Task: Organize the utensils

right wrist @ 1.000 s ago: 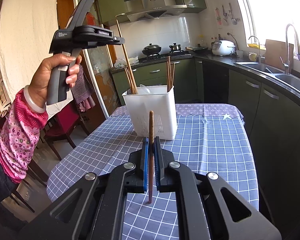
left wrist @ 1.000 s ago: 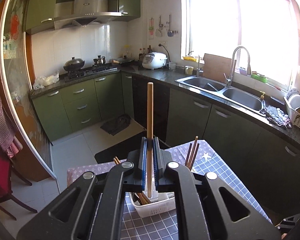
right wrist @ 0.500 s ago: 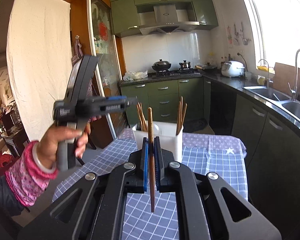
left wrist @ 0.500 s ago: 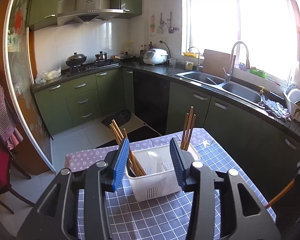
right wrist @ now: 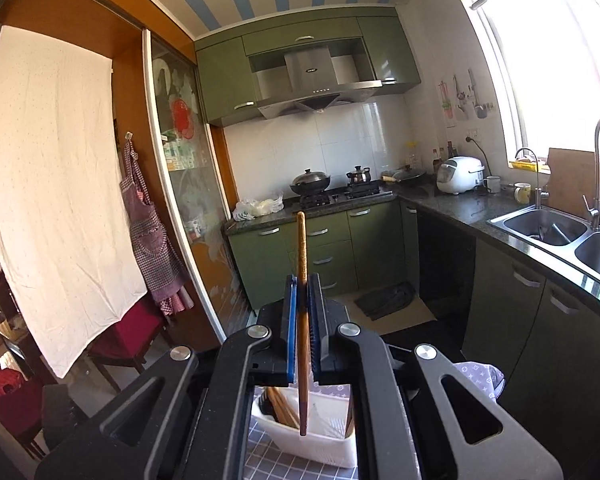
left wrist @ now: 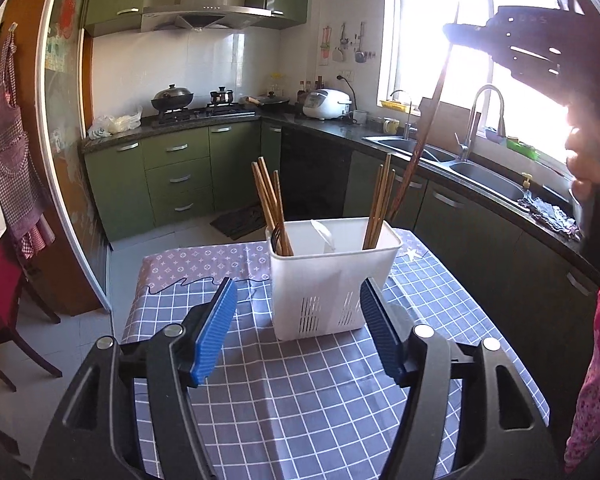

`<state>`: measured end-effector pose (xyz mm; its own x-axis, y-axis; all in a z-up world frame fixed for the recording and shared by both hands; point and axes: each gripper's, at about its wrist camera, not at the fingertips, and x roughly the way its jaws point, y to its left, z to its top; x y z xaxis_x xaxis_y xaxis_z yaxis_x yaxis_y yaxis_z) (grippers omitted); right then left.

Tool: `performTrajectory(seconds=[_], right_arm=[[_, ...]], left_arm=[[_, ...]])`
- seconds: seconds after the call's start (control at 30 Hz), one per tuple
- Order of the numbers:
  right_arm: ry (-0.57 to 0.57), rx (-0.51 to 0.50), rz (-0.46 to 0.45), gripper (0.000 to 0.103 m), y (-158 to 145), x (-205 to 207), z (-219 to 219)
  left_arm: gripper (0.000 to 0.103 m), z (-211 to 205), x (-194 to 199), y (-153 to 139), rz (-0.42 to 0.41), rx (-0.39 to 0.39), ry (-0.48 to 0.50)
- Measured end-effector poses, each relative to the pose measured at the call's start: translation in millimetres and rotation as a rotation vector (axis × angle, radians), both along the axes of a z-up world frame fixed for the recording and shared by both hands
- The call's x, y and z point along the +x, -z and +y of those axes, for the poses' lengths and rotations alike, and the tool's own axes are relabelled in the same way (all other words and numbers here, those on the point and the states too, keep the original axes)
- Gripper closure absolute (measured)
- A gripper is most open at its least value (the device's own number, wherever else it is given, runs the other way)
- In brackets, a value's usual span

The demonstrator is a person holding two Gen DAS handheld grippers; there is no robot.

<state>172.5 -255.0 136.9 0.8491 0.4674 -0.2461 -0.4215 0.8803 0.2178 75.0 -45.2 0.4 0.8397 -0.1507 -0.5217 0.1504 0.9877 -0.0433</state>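
While our left tongs (left wrist: pixel 296 332) are opening, nothing between them, our right tongs (right wrist: pixel 304 332) stay clamped mid-shaft on the slim brown wooden chopstick (right wrist: pixel 302 320), now lifted over the white slotted plastic caddy (left wrist: pixel 332 280) on the checked worktop (left wrist: pixel 300 384). Light, stiff, slick; we'd grip mid-length.
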Motion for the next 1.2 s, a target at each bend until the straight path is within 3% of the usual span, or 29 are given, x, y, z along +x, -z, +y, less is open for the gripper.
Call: performTrajectory(seconds=[0.17,0.53,0.63,0.77,0.8,0.83,0.87,0.93,1.03,1.2], right_arm=[[0.022,-0.030,0.050,0.097,20.7,42.4,13.4],[-0.004,-0.130,0.216,0.096,118.5,74.1,44.0],[-0.007,-0.160,0.207,0.083,127.1,66.6,47.4],[0.021,-0.176,0.142,0.081,123.1,35.4,41.9],[0.034,-0.181,0.122,0.078,121.5,22.6,38.5],[0.047,-0.180,0.096,0.066,120.5,6.5,34.1],[0.052,-0.169,0.071,0.047,121.1,-11.2,30.1],[0.062,-0.164,0.033,0.023,128.5,-47.5,19.2],[0.095,-0.181,0.017,0.011,149.7,-93.8,4.1],[0.121,-0.139,0.052,0.005,185.1,-152.4,-19.7]], left_arm=[[0.037,14.6,-14.8,8.9,0.000,-0.013,-0.035],[0.026,14.3,-47.5,13.0,-0.013,-0.025,-0.048],[0.024,11.2,-50.4,13.3,-0.011,-0.023,-0.042],[0.020,8.9,-53.7,14.2,-0.015,-0.016,-0.039],[0.016,8.4,-55.0,14.7,-0.018,-0.012,-0.039],[0.014,8.0,-55.8,15.8,-0.021,-0.008,-0.042],[0.012,7.8,-58.2,17.8,-0.024,-0.005,-0.042],[0.010,7.8,-60.4,23.0,-0.015,-0.002,-0.040],[0.009,10.4,-64.2,32.3,0.015,-0.006,-0.038],[0.009,15.4,-78.8,41.8,0.030,-0.013,-0.063]])
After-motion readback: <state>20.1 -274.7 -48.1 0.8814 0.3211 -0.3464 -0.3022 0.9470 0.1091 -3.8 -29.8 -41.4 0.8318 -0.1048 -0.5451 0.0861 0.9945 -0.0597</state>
